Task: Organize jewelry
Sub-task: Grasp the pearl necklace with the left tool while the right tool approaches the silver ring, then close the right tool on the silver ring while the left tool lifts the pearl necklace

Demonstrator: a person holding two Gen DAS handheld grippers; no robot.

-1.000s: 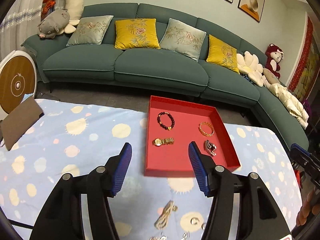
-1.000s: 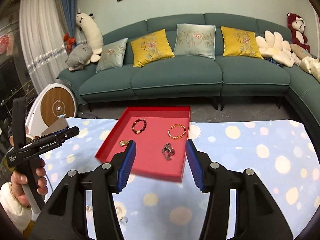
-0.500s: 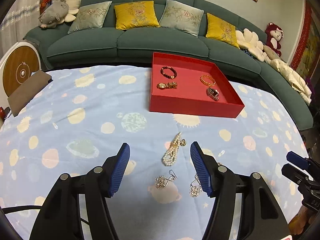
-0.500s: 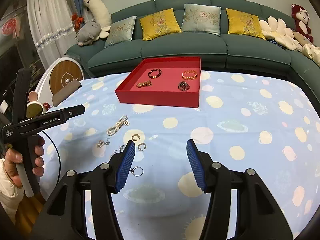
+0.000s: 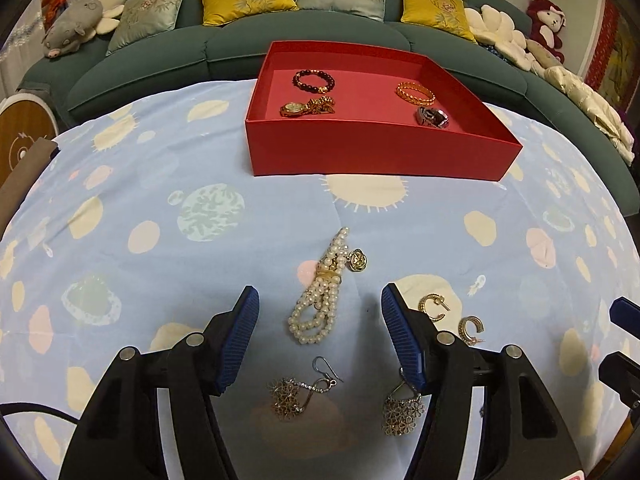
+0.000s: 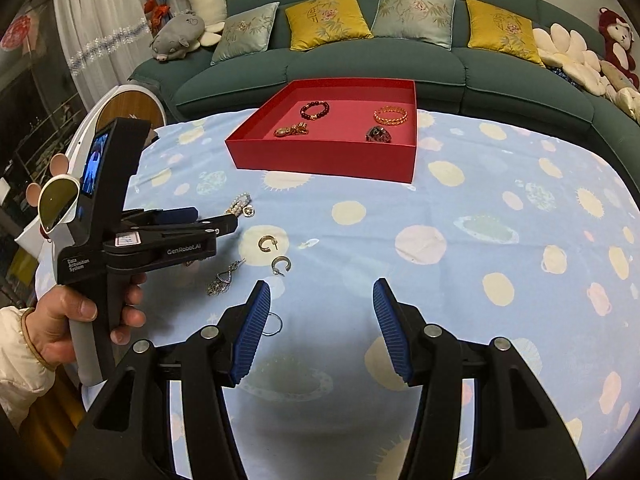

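Pearl bracelet (image 5: 320, 292) between parted left gripper (image 5: 316, 336), earrings (image 5: 434, 307) beside, right gripper (image 6: 320, 328) open, empty.

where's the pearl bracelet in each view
Left wrist view: pearl bracelet lies low in the middle, on the cloth between the left gripper's open fingers.
Right wrist view: only its far end shows at middle left, past the other gripper's tip.
Shared landmark: the red tray beyond it.
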